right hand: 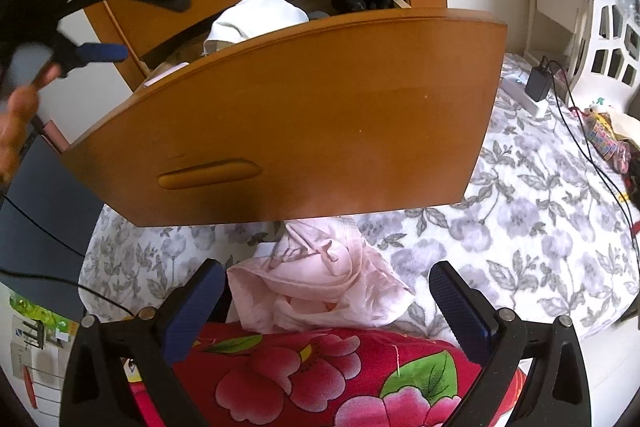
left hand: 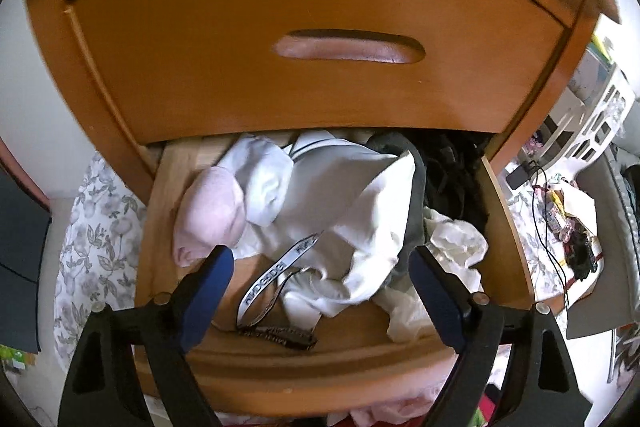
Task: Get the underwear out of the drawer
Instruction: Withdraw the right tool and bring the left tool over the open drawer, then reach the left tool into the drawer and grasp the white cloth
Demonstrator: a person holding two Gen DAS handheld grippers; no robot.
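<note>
My left gripper (left hand: 322, 261) gapes wide over the open wooden drawer (left hand: 348, 343), floral bedspread (left hand: 100, 235) below; rumpled white underwear (left hand: 352, 211) inside.

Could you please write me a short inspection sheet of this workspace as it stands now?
Surface: floral bedspread below the open drawer.
Job's things: white underwear, pink bundle and dark garments in the drawer; pink garment already on the bedspread.
Clutter: red floral fabric; small items.
Grippers: left gripper jaws open over the drawer; right gripper jaws open, empty.
Cables: black cable from charger.
Surroundings: white basket.
</note>
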